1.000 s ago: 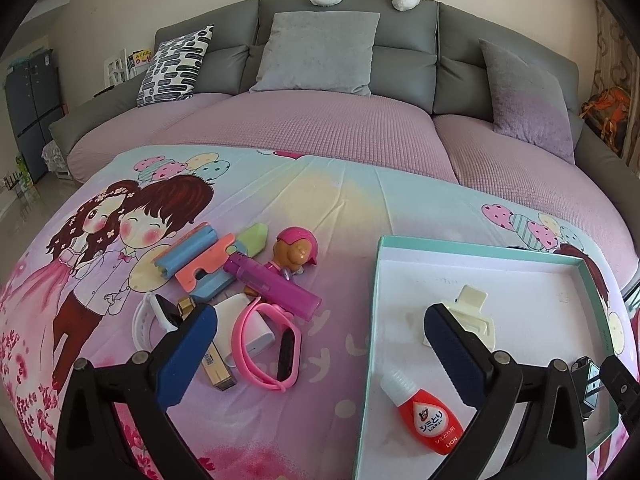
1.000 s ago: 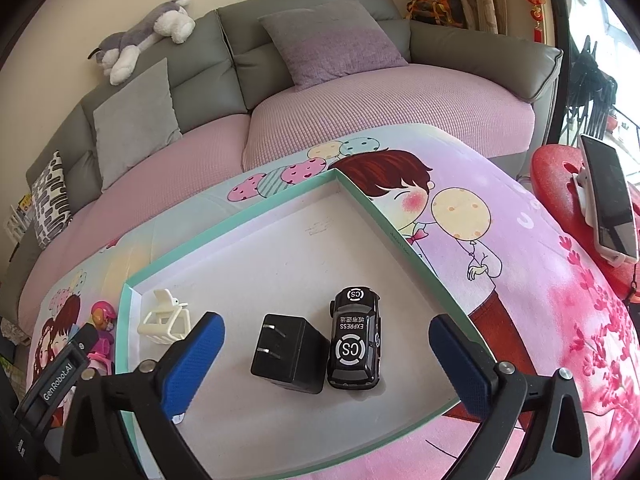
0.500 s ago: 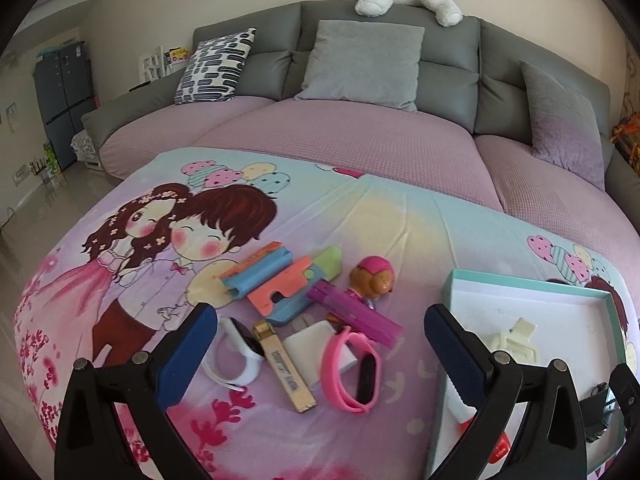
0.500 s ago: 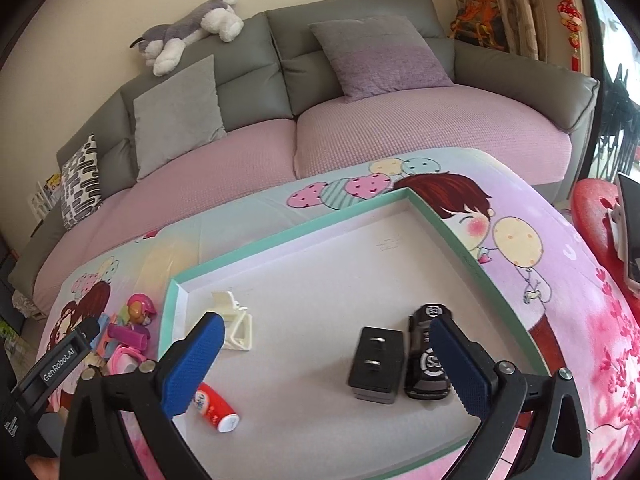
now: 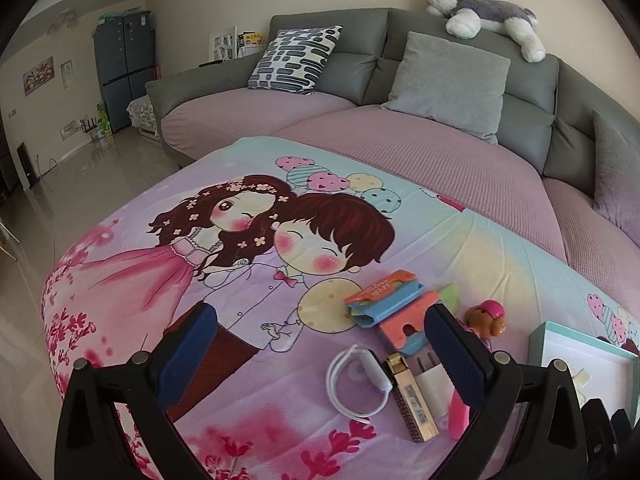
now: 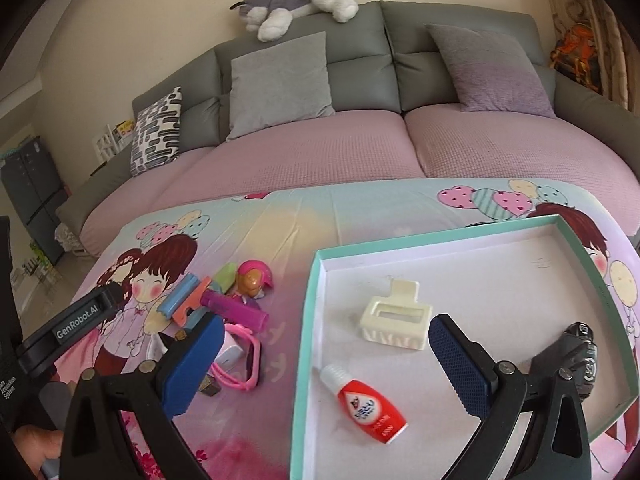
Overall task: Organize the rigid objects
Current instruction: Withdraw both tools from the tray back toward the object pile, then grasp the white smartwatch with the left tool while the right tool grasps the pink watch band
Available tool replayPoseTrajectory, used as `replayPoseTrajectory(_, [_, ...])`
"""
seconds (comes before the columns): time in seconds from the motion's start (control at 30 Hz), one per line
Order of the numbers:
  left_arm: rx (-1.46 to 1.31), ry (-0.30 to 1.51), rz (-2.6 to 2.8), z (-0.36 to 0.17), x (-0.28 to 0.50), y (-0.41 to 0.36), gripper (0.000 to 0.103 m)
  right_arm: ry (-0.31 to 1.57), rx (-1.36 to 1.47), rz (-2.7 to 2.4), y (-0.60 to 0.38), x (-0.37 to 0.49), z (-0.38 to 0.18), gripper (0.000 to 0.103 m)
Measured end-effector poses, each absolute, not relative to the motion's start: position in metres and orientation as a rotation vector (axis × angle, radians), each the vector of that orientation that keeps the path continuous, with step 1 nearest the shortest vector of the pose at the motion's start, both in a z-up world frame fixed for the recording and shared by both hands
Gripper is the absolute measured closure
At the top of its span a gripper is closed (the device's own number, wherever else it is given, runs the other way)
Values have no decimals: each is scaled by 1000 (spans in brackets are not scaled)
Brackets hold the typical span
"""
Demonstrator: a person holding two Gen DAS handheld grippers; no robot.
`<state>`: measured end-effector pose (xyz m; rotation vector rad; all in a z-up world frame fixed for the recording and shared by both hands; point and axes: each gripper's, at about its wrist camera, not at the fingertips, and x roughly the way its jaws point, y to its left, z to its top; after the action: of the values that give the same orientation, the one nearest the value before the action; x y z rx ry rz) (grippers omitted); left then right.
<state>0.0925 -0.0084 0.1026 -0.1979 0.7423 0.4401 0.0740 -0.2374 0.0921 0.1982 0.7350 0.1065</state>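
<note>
A teal-rimmed tray on the cartoon sheet holds a cream hair clip, a red bottle and a black toy car. Left of it lies a pile: white watch band, gold bar, white charger, pink band, purple marker, blue-orange pieces and a pink-helmet figure. My left gripper is open and empty, just left of the pile. My right gripper is open and empty over the tray's left rim.
A grey sofa with pink covers and cushions curves behind the sheet. A plush husky lies on the backrest. Bare floor and a dark cabinet are at far left. The tray corner also shows in the left view.
Both grippers have swung left. The left one moved from over the tray to the pile's left side. The right one moved from the car and charger to the tray's left rim.
</note>
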Motion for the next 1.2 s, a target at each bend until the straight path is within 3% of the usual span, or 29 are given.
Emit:
replayPoseTrajectory(0.5, [-329,790,472,81,86,65,0,831,131,198,-177,88,66,0])
replayPoseTrajectory(0.9, [-299,958,270,49,104,51,0,849,159,175,-171,91,55,1])
replayPoseTrajectory(1.07, [-321,988,185,44,109,40,0,855,172,161,-175,92,52,5])
replayPoseTrajectory(1.13, [-346,994,158,43,110,37,0,857,180,157,-177,92,52,13])
replayPoseTrajectory(1.2, [-354,997,140,41,112,34,0,853,182,157,-177,91,53,14])
